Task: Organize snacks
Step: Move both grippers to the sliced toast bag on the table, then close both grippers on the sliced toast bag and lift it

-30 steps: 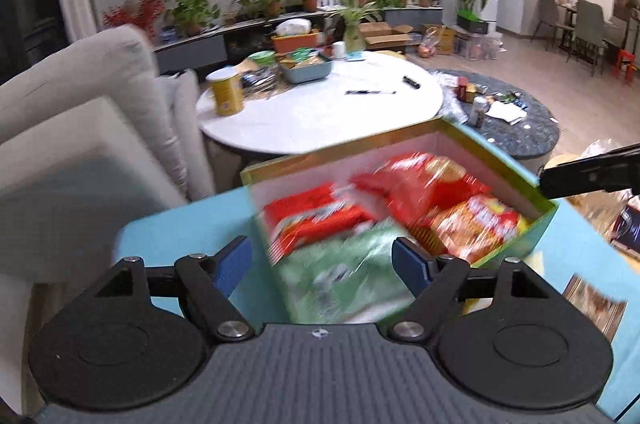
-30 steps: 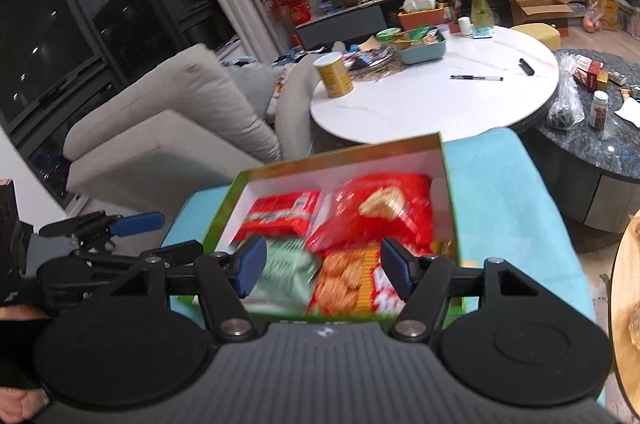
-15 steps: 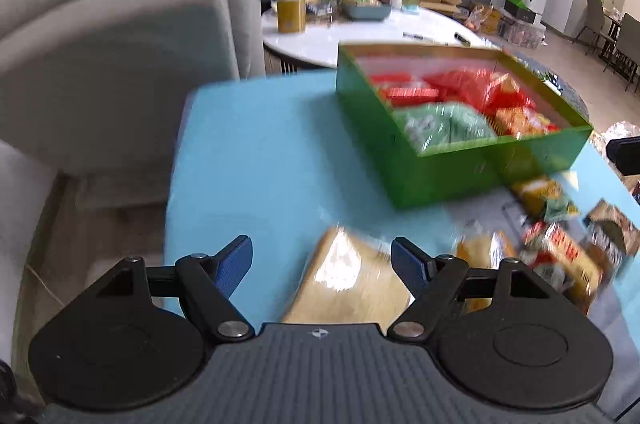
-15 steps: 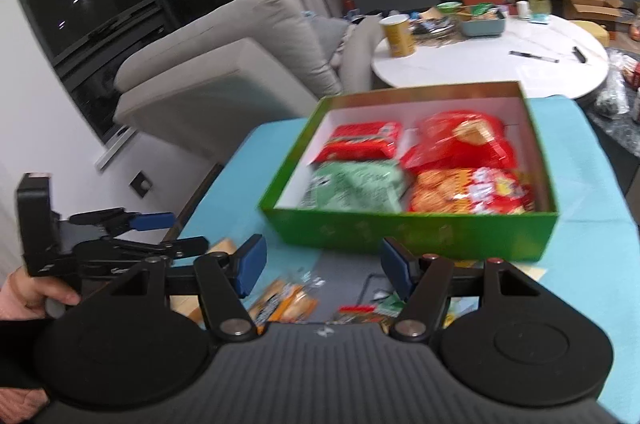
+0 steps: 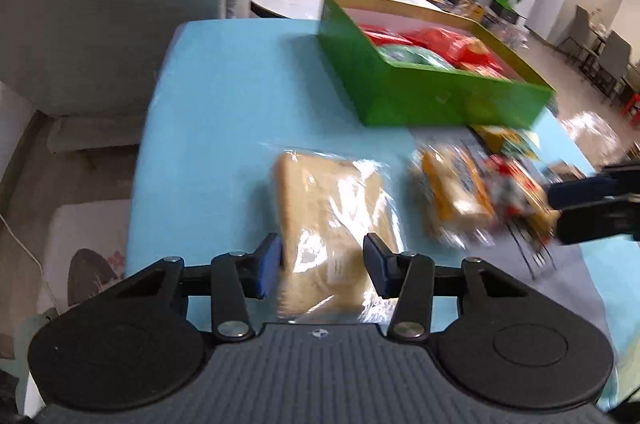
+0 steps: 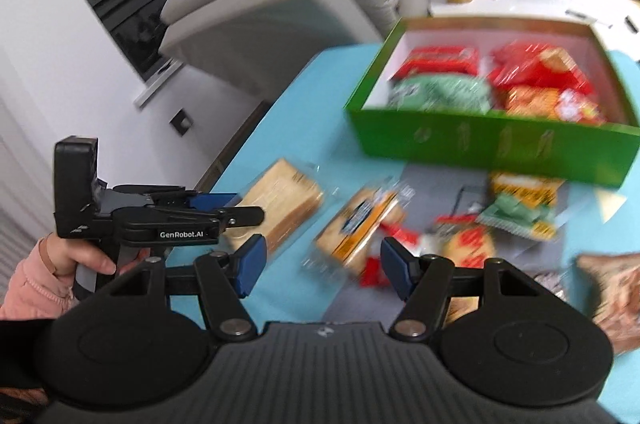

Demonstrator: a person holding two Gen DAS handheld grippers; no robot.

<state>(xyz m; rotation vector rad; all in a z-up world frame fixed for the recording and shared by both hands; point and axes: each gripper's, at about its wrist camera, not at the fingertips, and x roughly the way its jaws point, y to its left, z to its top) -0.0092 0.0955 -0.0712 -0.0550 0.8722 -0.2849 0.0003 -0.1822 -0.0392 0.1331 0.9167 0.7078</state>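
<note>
A green box holds red, green and orange snack packs at the far side of the blue table. A clear-wrapped bread pack lies near the front. My left gripper is open with its fingers on either side of the bread pack's near end. An orange-labelled bread pack lies to its right. My right gripper is open and empty just above that pack; it also shows in the left wrist view.
More loose snack packs lie on a grey mat in front of the box. A beige armchair stands left of the table. A white round table with a yellow can stands behind.
Both grippers pulled back from over the box and came down towards the loose packs. The left gripper now straddles the bread pack; the right hangs over the orange-labelled pack.
</note>
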